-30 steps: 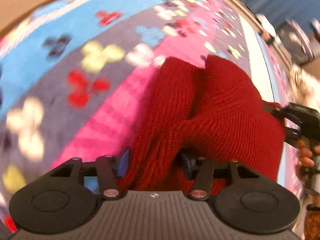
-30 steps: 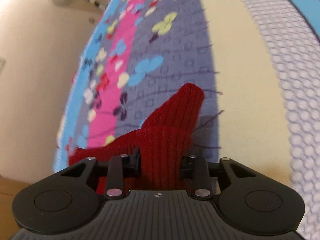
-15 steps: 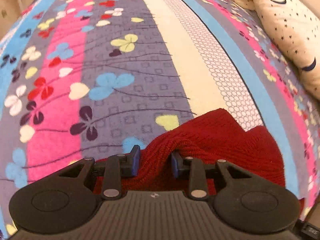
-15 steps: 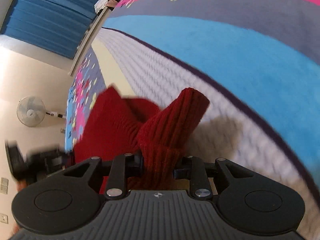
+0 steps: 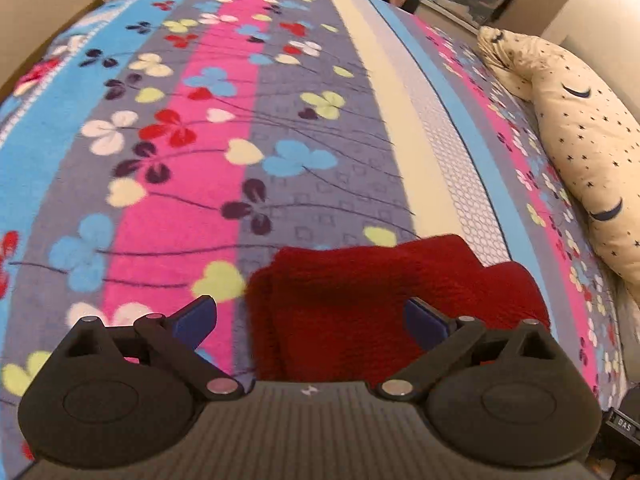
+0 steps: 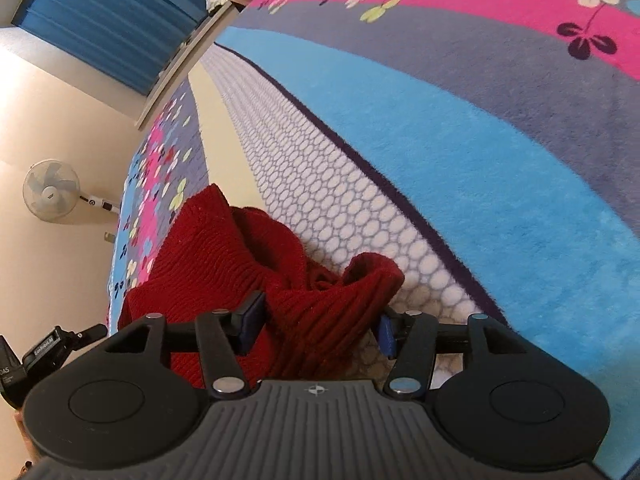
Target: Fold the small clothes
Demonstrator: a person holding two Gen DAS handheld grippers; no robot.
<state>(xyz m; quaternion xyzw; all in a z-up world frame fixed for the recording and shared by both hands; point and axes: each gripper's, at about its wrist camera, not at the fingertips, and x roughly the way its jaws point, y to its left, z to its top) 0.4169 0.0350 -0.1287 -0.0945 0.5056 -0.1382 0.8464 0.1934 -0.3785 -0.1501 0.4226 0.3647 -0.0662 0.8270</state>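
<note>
Just released: both tongs' jaws sprung apart from the red knit (image 5: 384, 304), letting go after a fold across the striped blanket (image 5: 248, 128), a fold judged laid down. Left tongs (image 5: 310, 320) spread wide and empty over the knit's near edge; right tongs (image 6: 316, 326) half open, a loose ridge of knit between unpressing pads.

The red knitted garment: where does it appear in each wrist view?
Left wrist view: red knitted garment at bottom centre, between the open left tongs.
Right wrist view: bottom left of centre, one fold between the right tongs.
Shared landmark: the white honeycomb stripe.
</note>
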